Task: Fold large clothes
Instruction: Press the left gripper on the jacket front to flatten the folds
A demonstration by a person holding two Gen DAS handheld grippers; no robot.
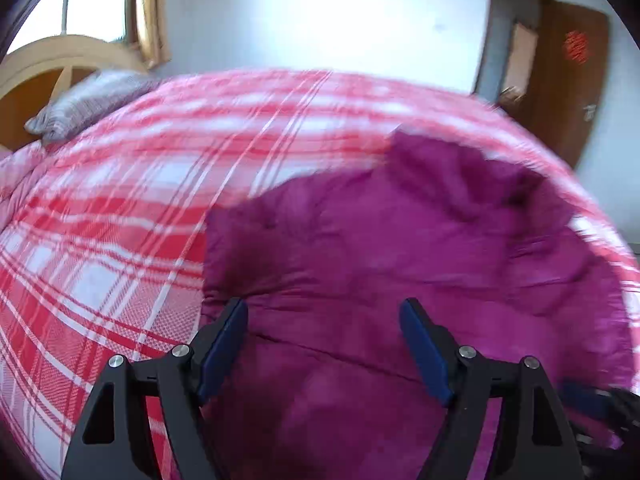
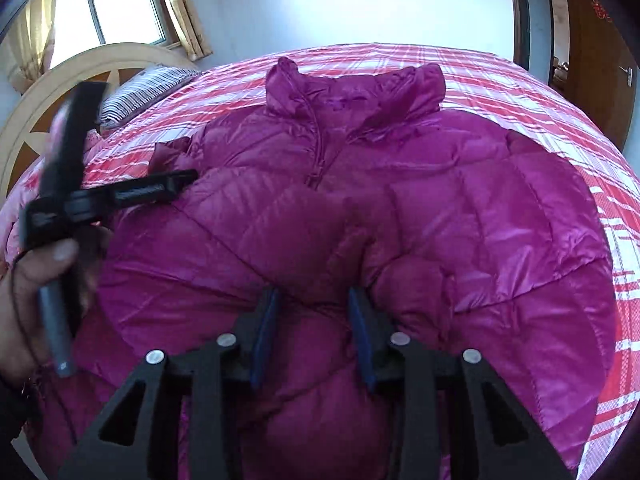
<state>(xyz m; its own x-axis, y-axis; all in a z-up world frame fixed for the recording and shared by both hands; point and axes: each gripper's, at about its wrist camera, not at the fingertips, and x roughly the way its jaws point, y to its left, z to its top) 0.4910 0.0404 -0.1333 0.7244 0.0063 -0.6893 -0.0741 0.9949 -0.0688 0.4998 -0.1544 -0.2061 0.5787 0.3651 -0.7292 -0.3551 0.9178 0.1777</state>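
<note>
A magenta quilted puffer jacket (image 2: 440, 200) lies front up on the bed, collar (image 2: 360, 80) at the far side and zip partly down. In the right wrist view my right gripper (image 2: 313, 292) hovers low over the jacket's middle, jaws partly apart. A dark, blurred fold of the jacket (image 2: 320, 240) rises just ahead of and between the blue pads (image 2: 266, 328), with no clear pinch. My left gripper (image 1: 324, 304) is open wide over the jacket's (image 1: 360, 240) left edge with nothing gripped. It also shows blurred in the right wrist view as the left gripper (image 2: 142, 132), held by a hand (image 2: 32, 280).
The red and white plaid bedcover (image 1: 120, 240) (image 2: 500, 72) spreads around the jacket. A striped pillow (image 2: 140, 92) (image 1: 88, 104) rests by the curved wooden headboard (image 2: 80, 64). Behind are a window with curtains (image 2: 112, 4), a white wall and a brown door (image 2: 600, 60).
</note>
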